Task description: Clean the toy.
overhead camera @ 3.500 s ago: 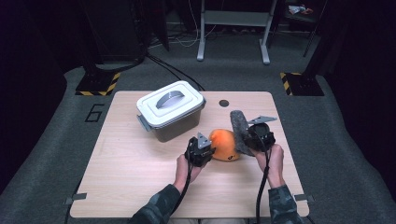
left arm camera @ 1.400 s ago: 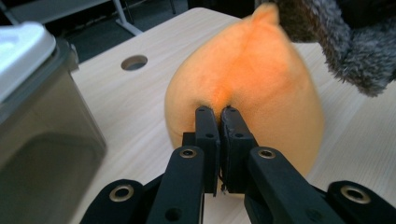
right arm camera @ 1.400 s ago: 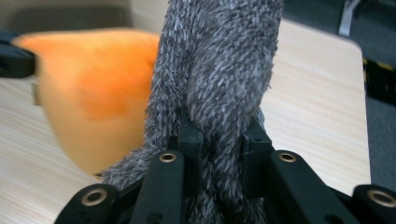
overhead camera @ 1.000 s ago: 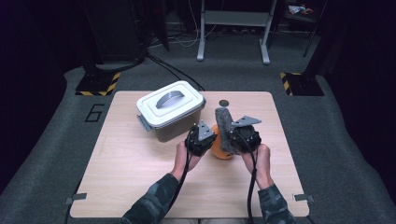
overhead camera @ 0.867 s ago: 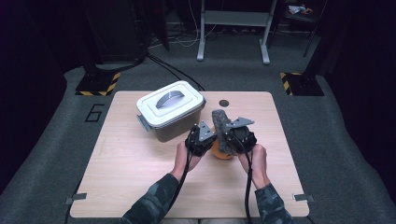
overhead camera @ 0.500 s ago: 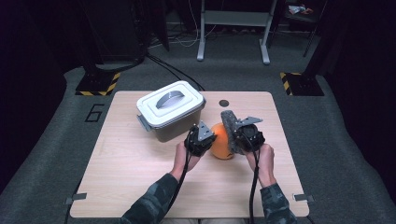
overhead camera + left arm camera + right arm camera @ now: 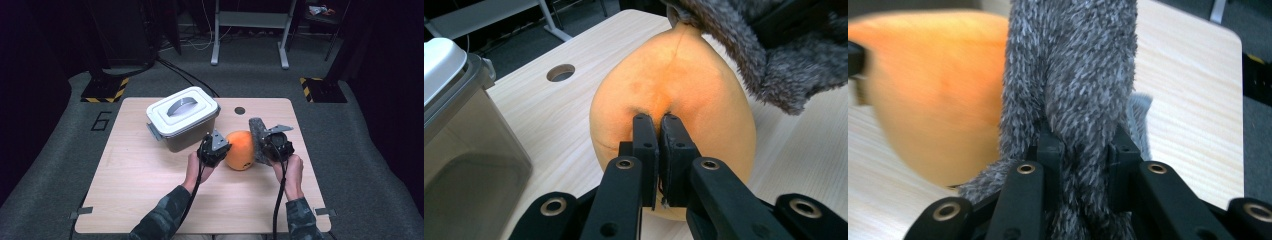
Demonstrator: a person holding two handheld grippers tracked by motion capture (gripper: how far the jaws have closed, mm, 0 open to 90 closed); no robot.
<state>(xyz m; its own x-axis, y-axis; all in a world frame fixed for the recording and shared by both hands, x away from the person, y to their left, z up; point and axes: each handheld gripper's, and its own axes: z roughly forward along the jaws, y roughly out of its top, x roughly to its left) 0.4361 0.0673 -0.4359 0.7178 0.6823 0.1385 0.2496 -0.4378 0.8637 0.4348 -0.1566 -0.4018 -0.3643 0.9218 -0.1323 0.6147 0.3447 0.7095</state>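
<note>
Left fingers (image 7: 659, 131): pinched tight on a fold of the orange plush (image 7: 674, 95), mid-counter (image 7: 150, 200). Right fingers (image 7: 1083, 145): clamped on the grey furry cloth (image 7: 1073, 75), held upright against the plush's right side. Forearms entering from below, either side of plush. Lidded container (image 7: 182, 117) just left.

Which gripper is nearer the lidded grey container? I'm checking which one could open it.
Left. The left gripper, shut on the orange plush, sits just in front of the container. The right gripper, shut on the grey furry cloth, is beyond the plush.
</note>
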